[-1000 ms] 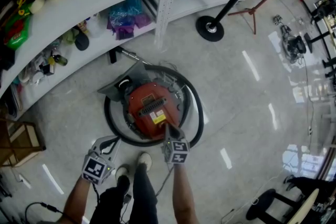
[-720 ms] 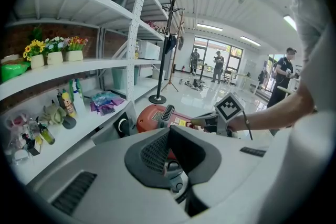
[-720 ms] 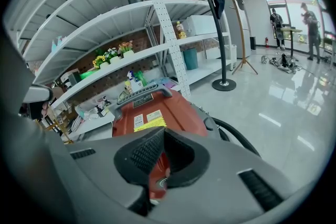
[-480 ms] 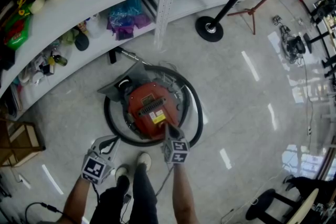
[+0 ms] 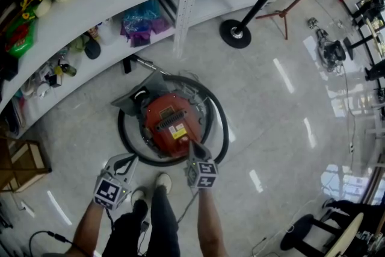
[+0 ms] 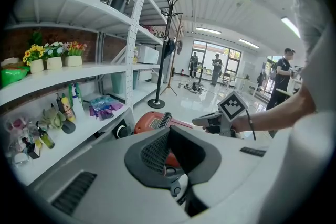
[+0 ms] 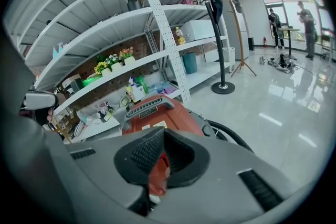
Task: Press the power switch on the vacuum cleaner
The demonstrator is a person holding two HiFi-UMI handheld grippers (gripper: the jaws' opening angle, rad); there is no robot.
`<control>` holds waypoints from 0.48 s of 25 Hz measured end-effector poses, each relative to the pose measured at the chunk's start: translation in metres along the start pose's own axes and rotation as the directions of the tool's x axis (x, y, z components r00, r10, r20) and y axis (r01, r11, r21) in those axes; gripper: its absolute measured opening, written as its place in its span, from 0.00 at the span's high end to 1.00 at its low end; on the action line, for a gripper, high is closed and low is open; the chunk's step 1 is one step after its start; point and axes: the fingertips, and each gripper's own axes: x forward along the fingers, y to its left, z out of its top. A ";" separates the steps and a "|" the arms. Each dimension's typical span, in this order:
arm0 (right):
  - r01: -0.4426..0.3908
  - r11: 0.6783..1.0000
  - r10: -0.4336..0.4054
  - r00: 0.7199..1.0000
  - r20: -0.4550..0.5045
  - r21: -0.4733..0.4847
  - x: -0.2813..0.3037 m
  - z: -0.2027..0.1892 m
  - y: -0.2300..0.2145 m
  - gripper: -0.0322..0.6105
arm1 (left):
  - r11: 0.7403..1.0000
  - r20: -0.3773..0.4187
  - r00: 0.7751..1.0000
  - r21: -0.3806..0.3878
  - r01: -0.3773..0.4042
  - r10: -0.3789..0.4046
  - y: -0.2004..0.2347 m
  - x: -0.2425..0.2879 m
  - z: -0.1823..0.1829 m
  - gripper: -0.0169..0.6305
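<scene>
Right hand-held gripper [image 5: 193,145] sits just below the middle of the head view, its jaws drawn together with nothing between them. Its tip rests on the near edge of the red vacuum cleaner [image 5: 170,123], and I cannot make out the switch beneath it. My left hand-held gripper [image 5: 124,161] hangs at the lower left, also closed and empty. It is clear of the vacuum cleaner and outside the black hose [image 5: 225,132] that loops round it on the floor [image 5: 271,129].

Writing is scarce. A yellow label [image 5: 178,132] lies on the red top beside the black handle [image 5: 170,120], and its print is too small to read. Each hand-held gripper carries a cube with black-and-white square markers, with no words on them.

Only the head view shows the whole hose loop, my shoes [image 5: 162,182] under the frame's centre, and the round base of the coat stand [image 5: 234,33] at the upper middle. The left gripper view alone shows my right hand-held gripper from the side, touching the red body, and flower pots [image 6: 52,60] on a white shelf [image 6: 79,73] at its left. Through the right gripper view's closed pads I see only red casing.
</scene>
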 end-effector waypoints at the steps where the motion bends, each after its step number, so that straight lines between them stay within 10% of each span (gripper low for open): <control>1: 0.001 1.000 -0.001 1.000 0.004 -0.002 -0.003 0.003 0.002 0.93 | 1.000 0.005 1.000 -0.005 0.000 0.000 -0.002 -0.001 0.003 0.96; 12: 0.004 0.999 -0.001 0.998 0.068 -0.052 -0.050 0.046 0.022 0.93 | 0.999 0.053 0.999 0.037 0.011 -0.013 -0.011 -0.019 0.045 0.96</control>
